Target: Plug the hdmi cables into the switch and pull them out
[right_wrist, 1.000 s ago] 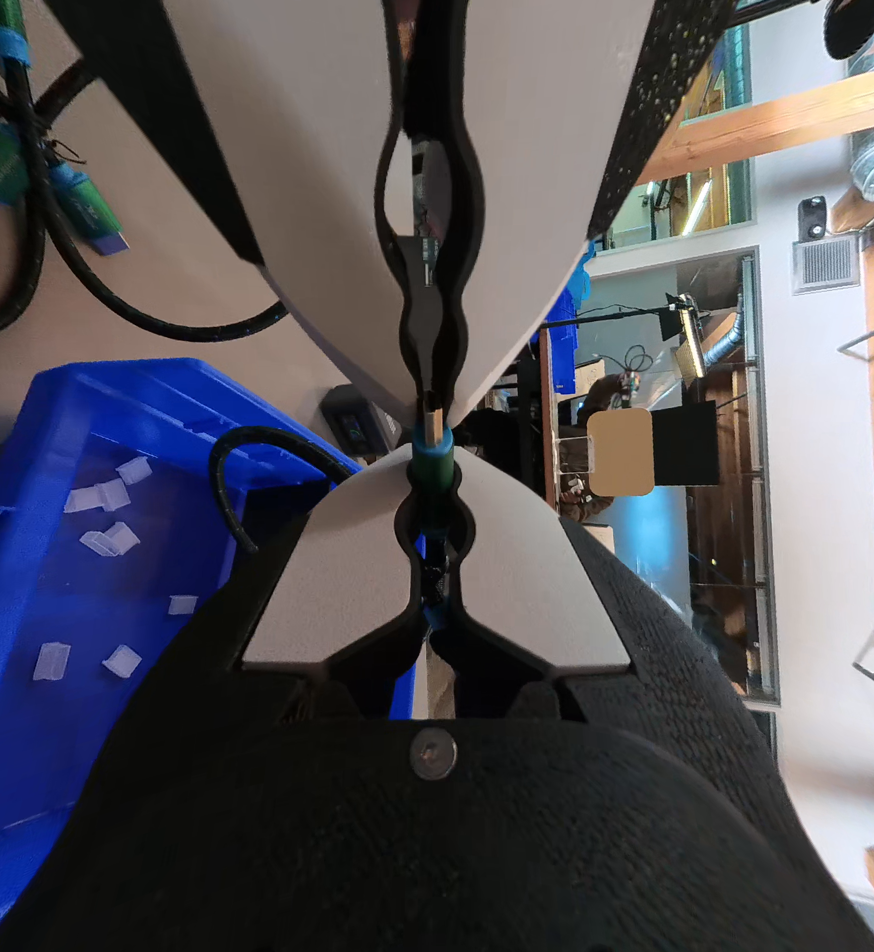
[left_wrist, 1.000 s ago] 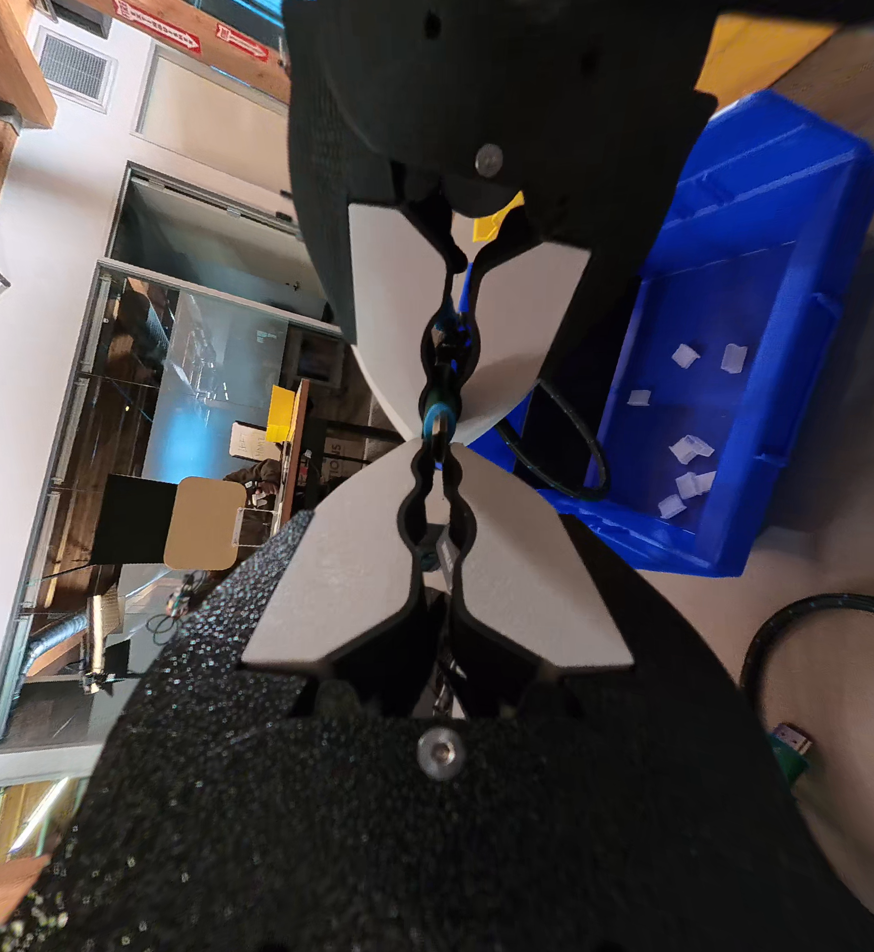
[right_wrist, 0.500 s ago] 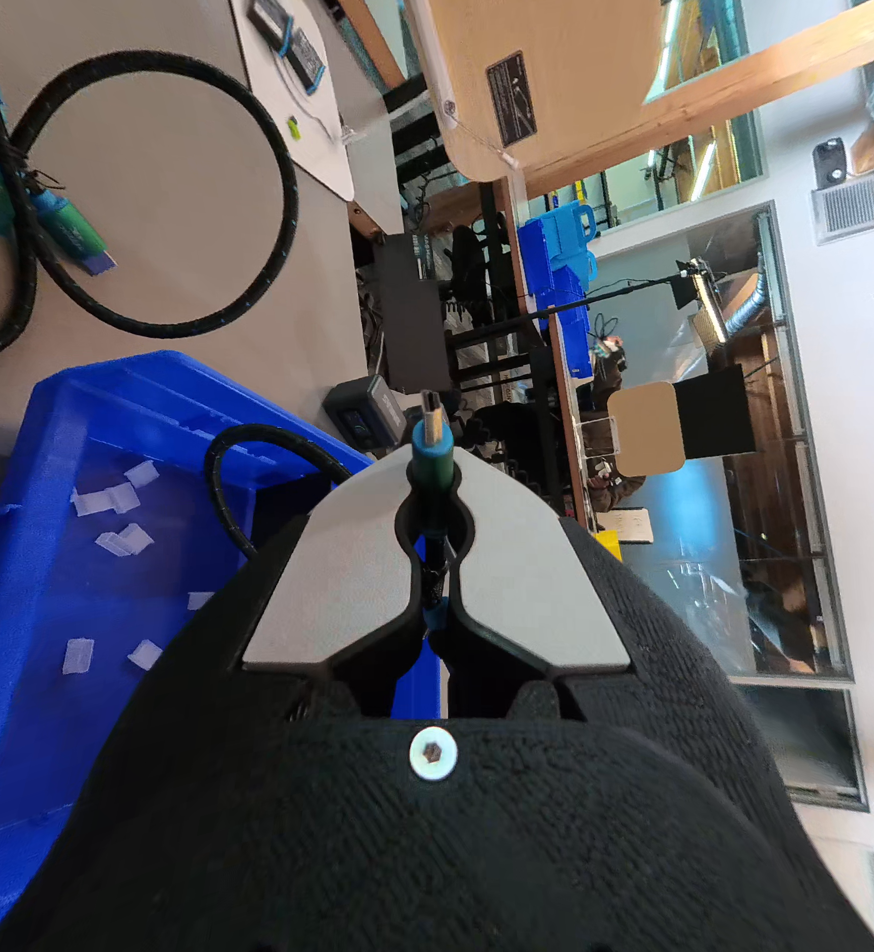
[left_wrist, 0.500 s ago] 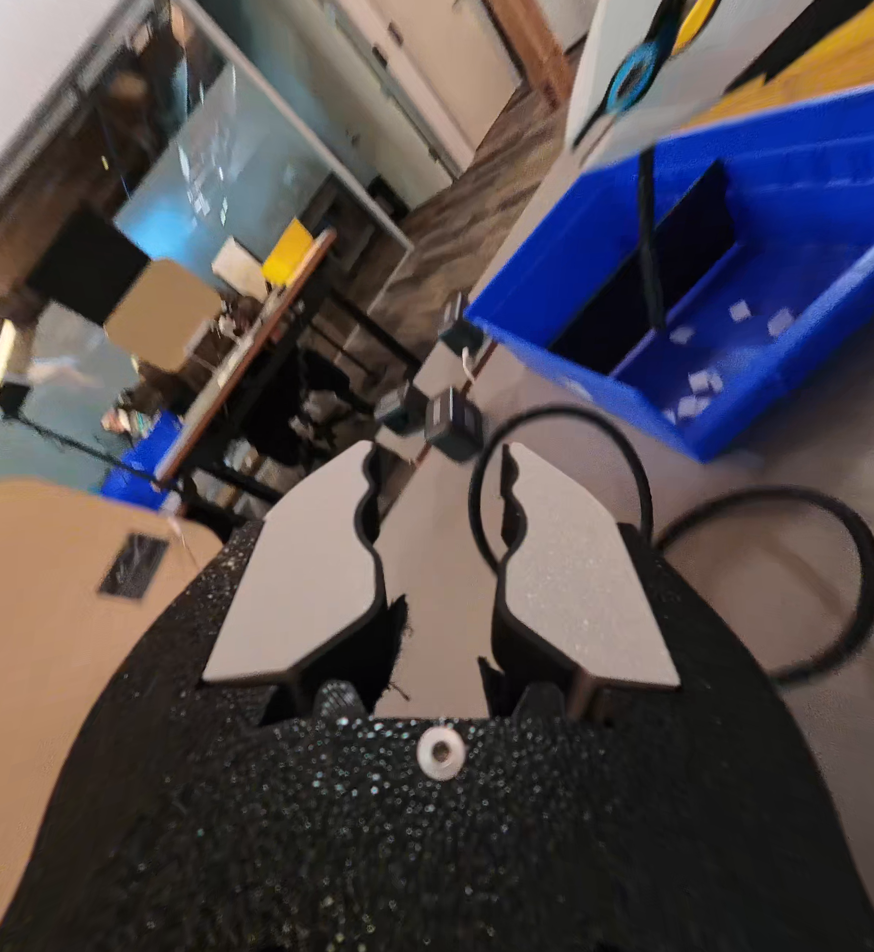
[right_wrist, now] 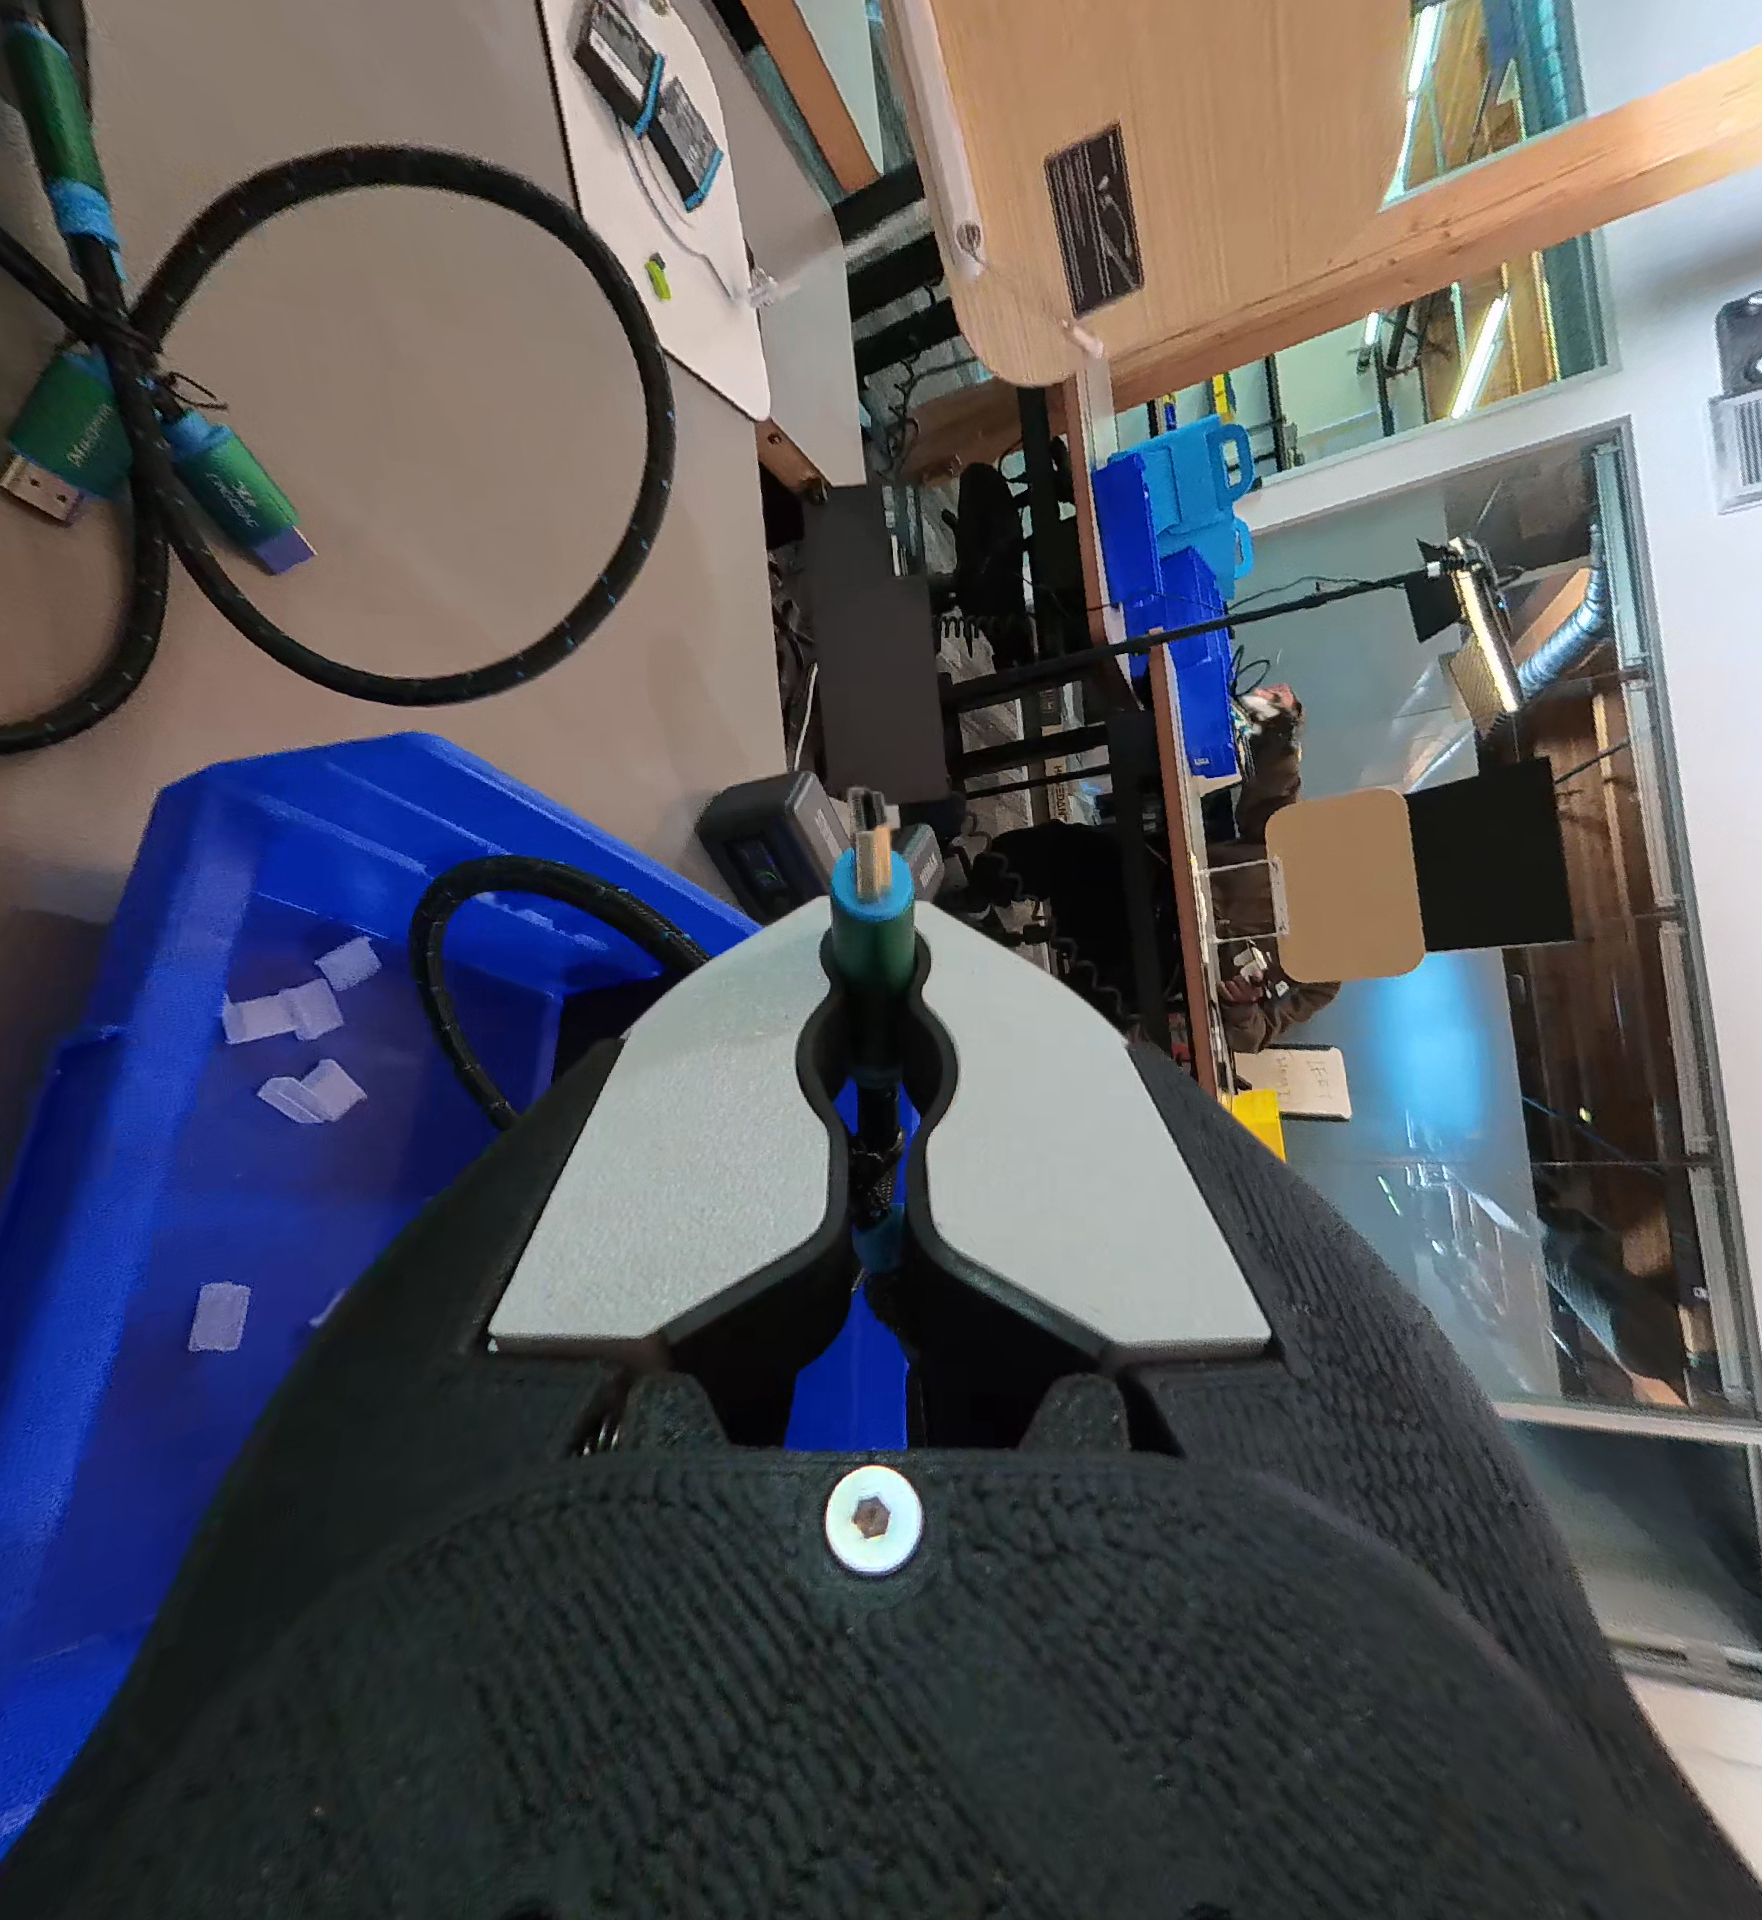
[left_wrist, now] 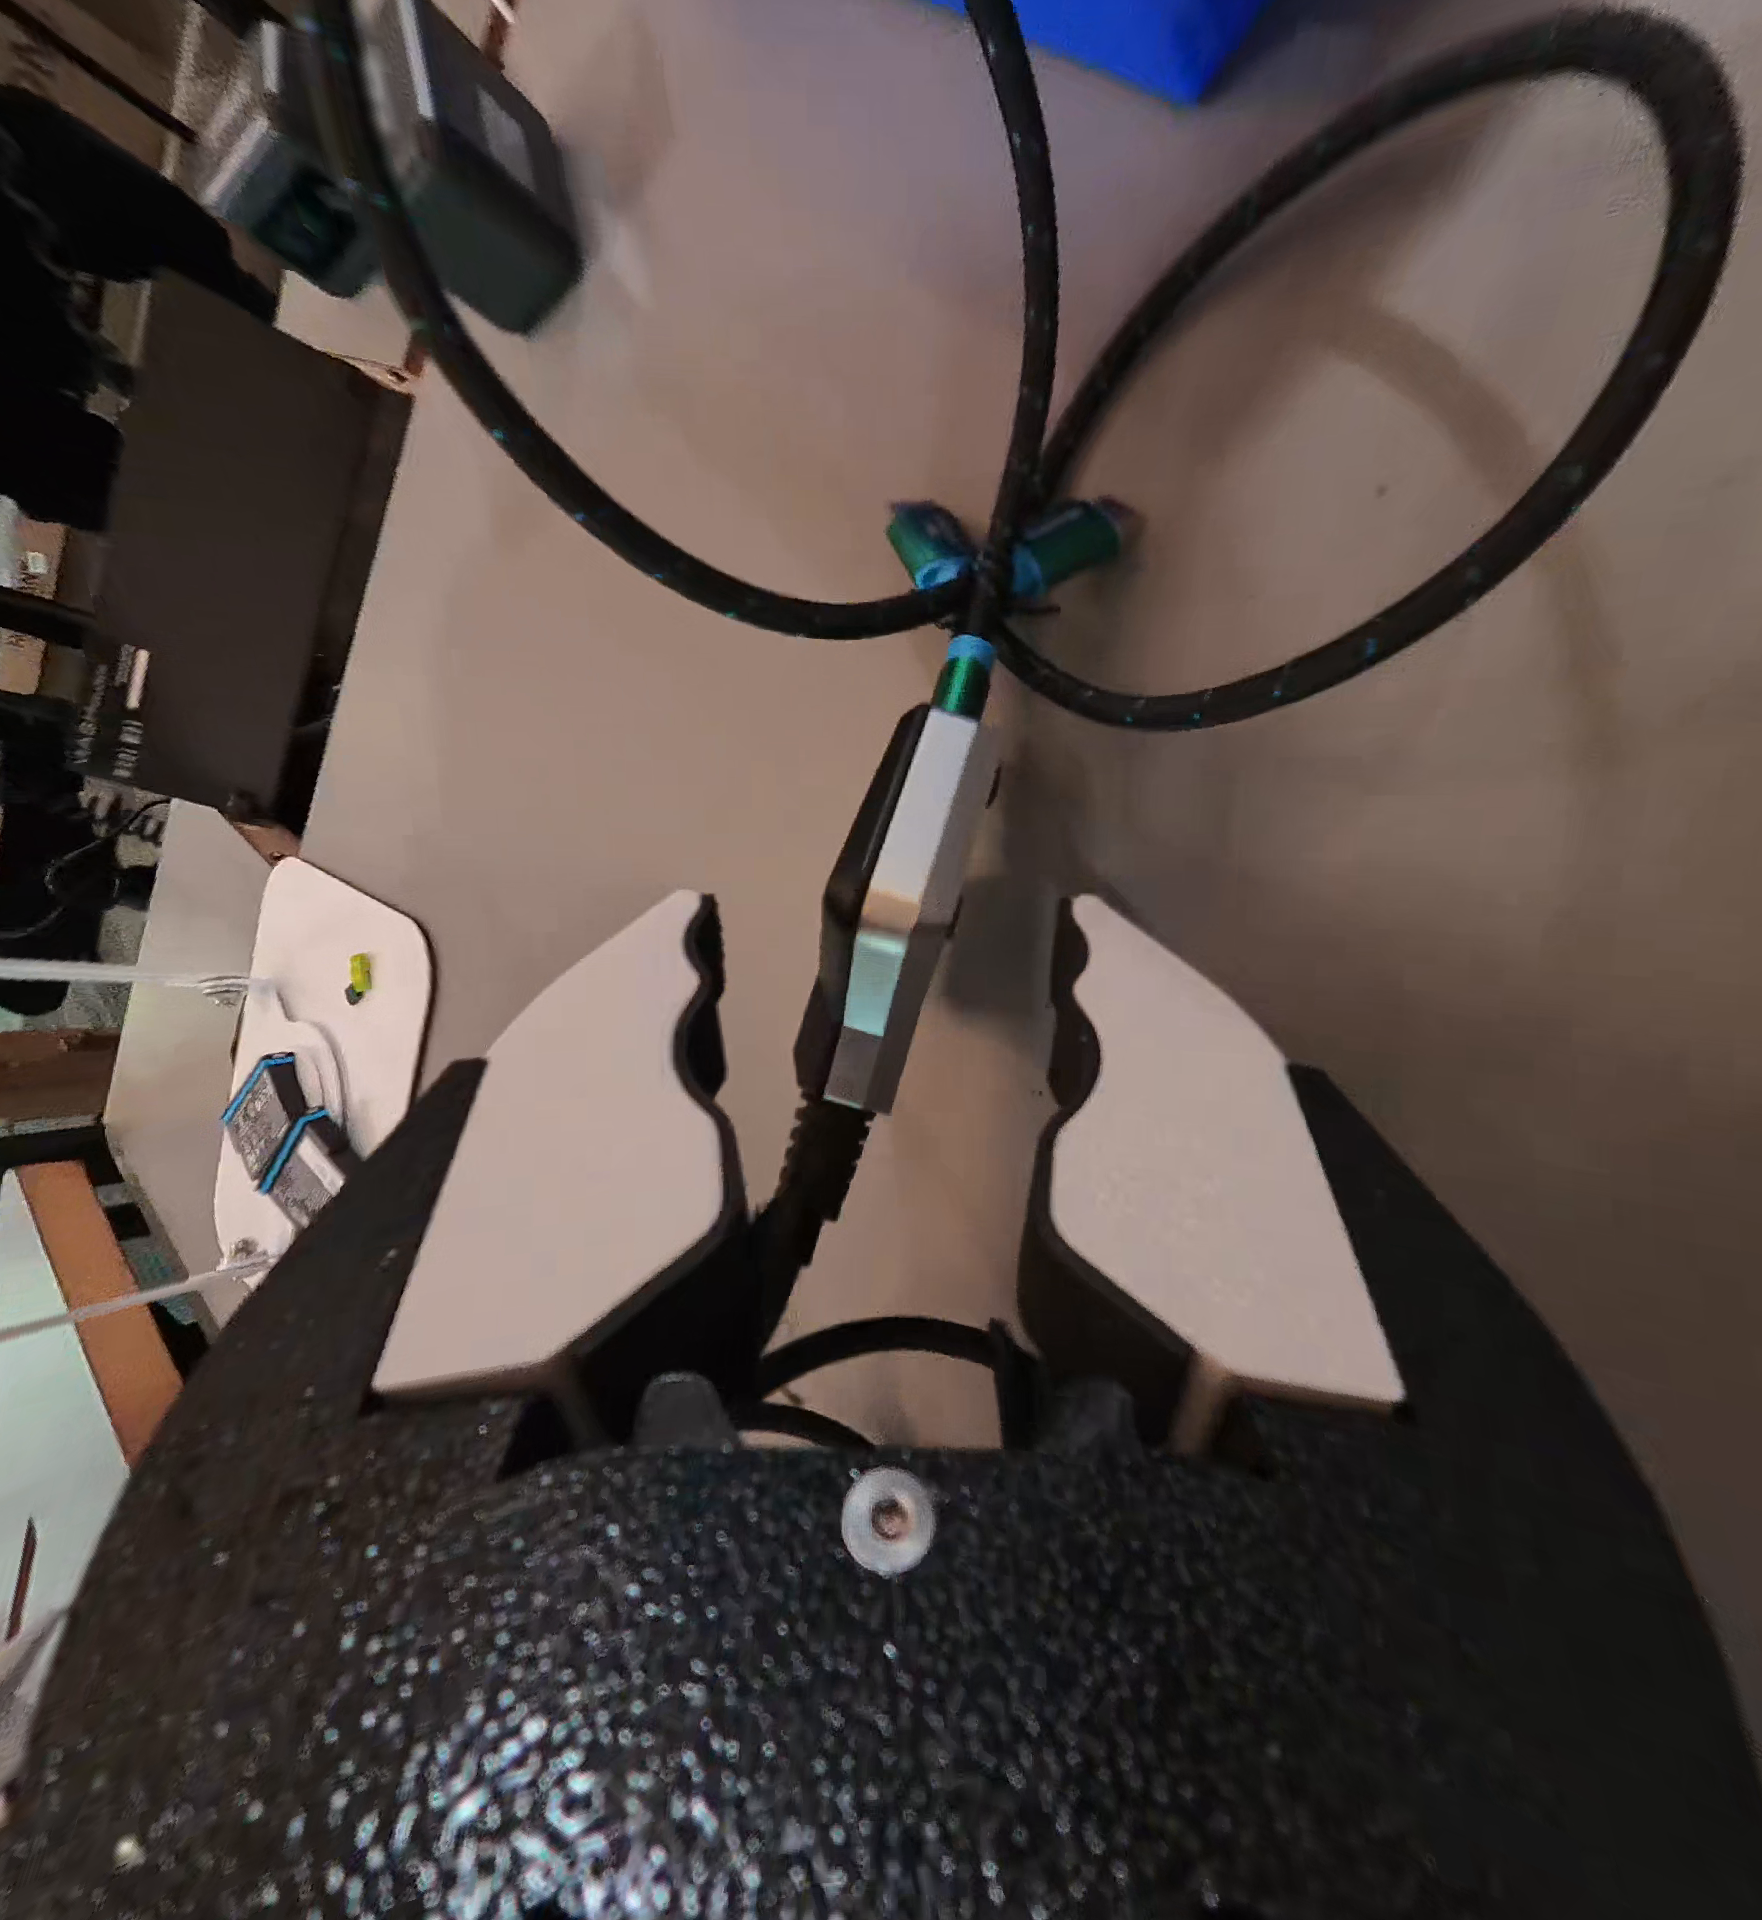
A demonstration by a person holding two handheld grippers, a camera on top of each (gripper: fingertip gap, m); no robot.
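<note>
My left gripper (left_wrist: 885,906) is open above the beige table (left_wrist: 1479,935). A grey and black adapter block (left_wrist: 918,831) lies between its fingers, with a gap to each pad. A green plug (left_wrist: 960,686) sits in the block's far end, and a black lead leaves its near end under the gripper. My right gripper (right_wrist: 872,966) is shut on a green cable plug (right_wrist: 872,925) with a blue collar and a gold metal tip that sticks out past the fingertips. It is held above the blue bin (right_wrist: 233,831).
Black braided cable (left_wrist: 1635,343) loops over the table, tied at a bundle of green connectors (left_wrist: 1002,551), also in the right wrist view (right_wrist: 77,436). The bin holds small white pieces (right_wrist: 285,1013). A dark device (left_wrist: 482,197) and a white board (left_wrist: 337,977) sit at the table edge. Left tips to right tips: about 25 cm. Both grippers' tips are roughly 30 cm from the dark device (left_wrist: 482,197). It turns up in the right wrist view (right_wrist: 751,817) as well.
A second ago the two grippers met tip to tip, both shut. My left gripper has opened and swung down to the table, over the adapter block. My right gripper stays shut on the plug.
</note>
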